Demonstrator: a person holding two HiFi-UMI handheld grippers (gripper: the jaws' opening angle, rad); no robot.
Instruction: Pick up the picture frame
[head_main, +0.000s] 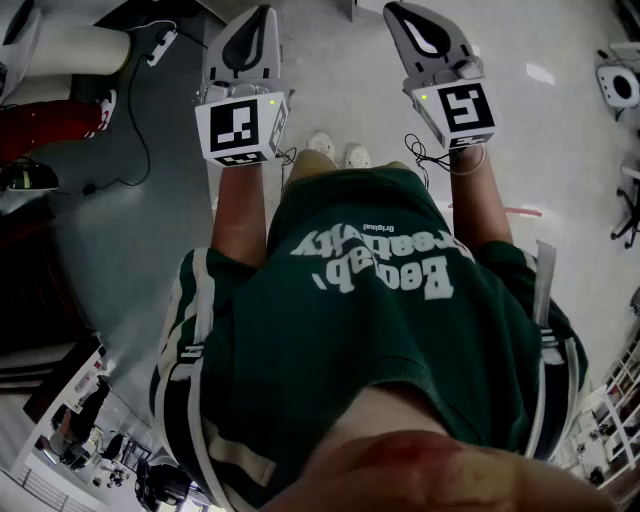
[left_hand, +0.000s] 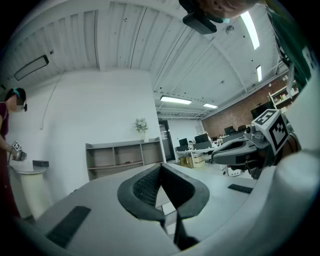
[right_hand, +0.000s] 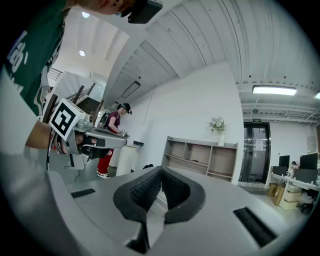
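The picture frame is in none of the views, so which way it lies from the fingers, how its long axis runs and which hand is nearer cannot be told. The left gripper (left_hand: 160, 174) has its jaws pressed together, ribbed pads (left_hand: 146, 187) meeting with nothing between them. The right gripper (right_hand: 161, 175) is likewise closed and empty. Both are held level, side by side in front of the person's body and apart from each other, pointing out into the room rather than at any surface. Below them are only the pale floor (head_main: 340, 60) and the person's shoes (head_main: 336, 150); no table or bench shows near them. Far ahead, against the white wall, stands an open shelf unit (left_hand: 125, 157) with a vase of flowers (left_hand: 141, 125) on top. Its compartments look mostly bare, though they are too small to search. To the far right are desks (left_hand: 197, 144) with monitors, and to the left a second person (right_hand: 116, 120) stands at a white pedestal (left_hand: 29, 187). The likely first step is to find the frame, by turning or walking, before either gripper opens.
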